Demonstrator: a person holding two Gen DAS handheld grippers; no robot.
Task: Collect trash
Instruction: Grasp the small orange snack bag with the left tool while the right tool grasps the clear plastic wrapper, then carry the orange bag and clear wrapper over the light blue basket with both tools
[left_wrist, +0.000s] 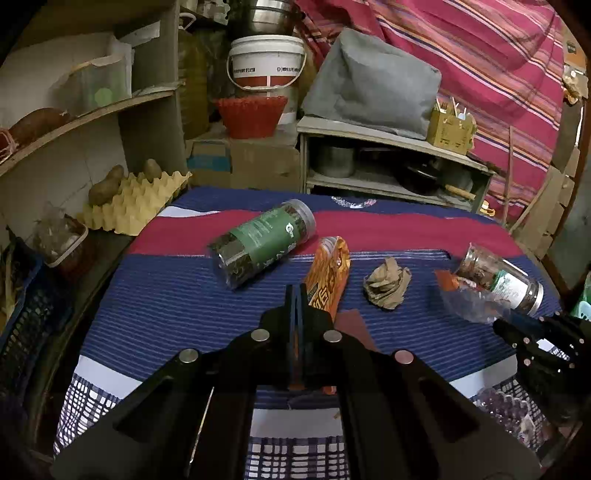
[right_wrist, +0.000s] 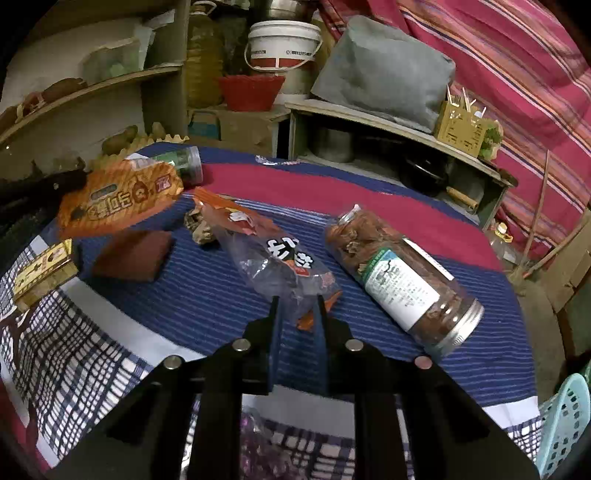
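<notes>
My left gripper (left_wrist: 296, 295) is shut on an orange snack wrapper (left_wrist: 328, 277) and holds it above the striped cloth; the wrapper also shows raised at the left of the right wrist view (right_wrist: 118, 199). My right gripper (right_wrist: 296, 306) has its jaws partly open around the near end of a clear plastic snack bag (right_wrist: 273, 254) lying on the cloth; I cannot tell if the pads touch it. A crumpled brown paper ball (left_wrist: 386, 282) lies mid-table. The right gripper shows at the right edge of the left wrist view (left_wrist: 517, 332).
A green-labelled jar (left_wrist: 262, 242) and a white-labelled jar (right_wrist: 402, 280) lie on their sides on the blue and red cloth (right_wrist: 207, 295). A brown wedge (right_wrist: 133, 254) and a small yellow box (right_wrist: 44, 273) lie near the left. Shelves, egg tray (left_wrist: 136, 203), teal basket (right_wrist: 565, 417).
</notes>
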